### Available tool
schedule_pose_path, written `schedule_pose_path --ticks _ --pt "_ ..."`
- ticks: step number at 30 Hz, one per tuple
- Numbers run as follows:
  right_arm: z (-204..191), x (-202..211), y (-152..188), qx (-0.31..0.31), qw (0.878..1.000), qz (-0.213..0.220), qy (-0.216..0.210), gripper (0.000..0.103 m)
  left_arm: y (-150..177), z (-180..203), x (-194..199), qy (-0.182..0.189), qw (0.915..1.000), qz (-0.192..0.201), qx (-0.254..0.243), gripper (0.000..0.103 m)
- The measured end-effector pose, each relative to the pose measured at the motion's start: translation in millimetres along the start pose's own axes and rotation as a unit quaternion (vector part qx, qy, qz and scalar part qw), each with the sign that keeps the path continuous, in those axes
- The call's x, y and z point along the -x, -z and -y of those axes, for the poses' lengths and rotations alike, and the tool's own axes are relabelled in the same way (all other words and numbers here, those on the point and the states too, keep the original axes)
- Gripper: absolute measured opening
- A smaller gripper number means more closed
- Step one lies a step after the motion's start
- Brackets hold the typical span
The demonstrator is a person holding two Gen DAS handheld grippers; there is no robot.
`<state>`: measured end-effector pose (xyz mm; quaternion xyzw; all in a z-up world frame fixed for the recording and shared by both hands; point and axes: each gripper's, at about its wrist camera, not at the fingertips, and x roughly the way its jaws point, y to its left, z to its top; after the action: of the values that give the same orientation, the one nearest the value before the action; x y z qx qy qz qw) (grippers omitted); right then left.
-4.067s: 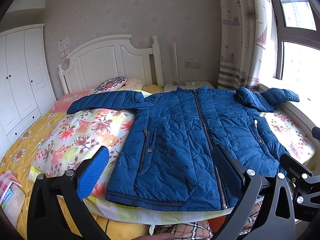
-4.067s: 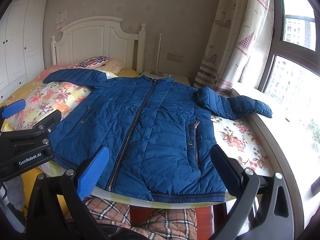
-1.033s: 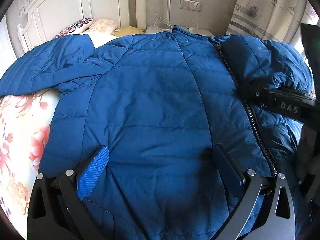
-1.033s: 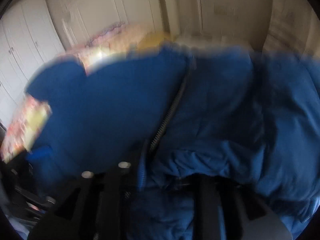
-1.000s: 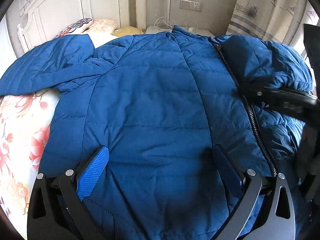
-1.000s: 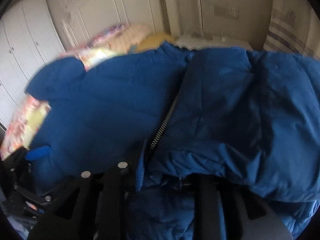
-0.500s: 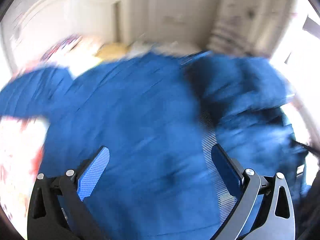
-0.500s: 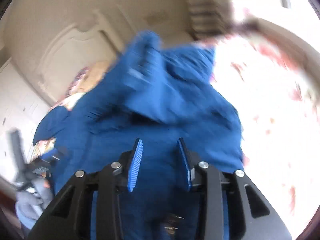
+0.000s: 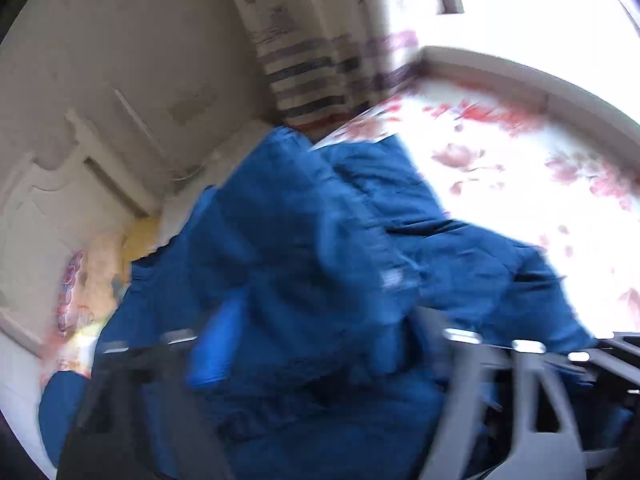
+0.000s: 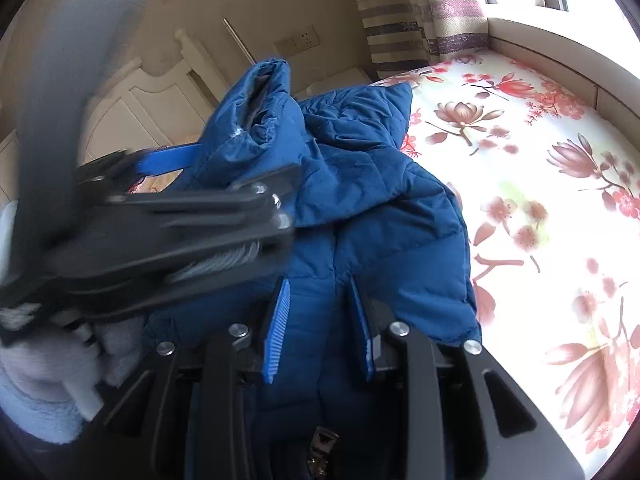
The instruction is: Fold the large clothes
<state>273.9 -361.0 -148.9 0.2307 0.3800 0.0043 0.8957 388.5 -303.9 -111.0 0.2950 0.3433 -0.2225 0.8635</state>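
A blue quilted jacket [image 10: 380, 208] lies bunched on the floral bed sheet [image 10: 540, 200], its sleeve cuff [image 10: 260, 92] standing up towards the headboard. My right gripper [image 10: 320, 304] is shut on a ridge of jacket fabric near the zipper end, the blue pads close together. Seen blurred at the left of the right wrist view, my left gripper [image 10: 240, 164] has its jaws closing on the sleeve just below the cuff. The left wrist view is smeared: the jacket [image 9: 300, 220] fills the middle, with sleeve fabric between the fingers of the left gripper [image 9: 308, 320].
The white headboard [image 10: 132, 96] and a wall socket [image 10: 306, 42] are at the back. A striped curtain [image 10: 400, 32] and the window ledge [image 10: 540, 52] border the bed on the right. A pale fleece sleeve [image 10: 40, 380] of the person is at the lower left.
The left gripper swung right across the jacket to the sleeve, rolled, and its jaws narrowed from wide open. The right gripper carried jacket fabric rightward, then held still.
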Motion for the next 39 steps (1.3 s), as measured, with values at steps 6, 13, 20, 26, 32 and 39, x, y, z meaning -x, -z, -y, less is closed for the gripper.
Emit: schedule_pose_path --ticks 6,13,20,26,32,39 --pt "1.7 0.7 -0.2 -0.007 1.0 0.003 -0.009 0.03 46.9 -126.3 59.8 0.154 0.9397 0.111 0.285 0.025" --pt "1.5 1.7 3.3 -0.007 1.0 0.003 -0.011 0.031 198.0 -258.4 57.3 0.236 0.8162 0.113 0.515 0.025" --pt "-0.8 1.7 3.2 -0.004 1.0 0.004 -0.005 0.031 280.1 -283.9 11.7 0.273 0.735 0.067 0.617 0.031" --pt "-25.4 11.0 0.3 0.062 0.995 0.015 0.073 0.036 273.9 -280.4 11.7 0.31 0.7243 0.107 0.606 0.061" --pt "-70.3 -27.7 -16.9 0.255 0.936 -0.005 0.241 0.061 261.9 -263.1 9.3 0.262 0.772 0.086 0.573 0.03" --pt "-73.6 -41.3 -35.0 0.28 0.925 0.013 0.255 0.006 269.3 -268.8 28.3 0.243 0.7792 0.106 0.568 0.016"
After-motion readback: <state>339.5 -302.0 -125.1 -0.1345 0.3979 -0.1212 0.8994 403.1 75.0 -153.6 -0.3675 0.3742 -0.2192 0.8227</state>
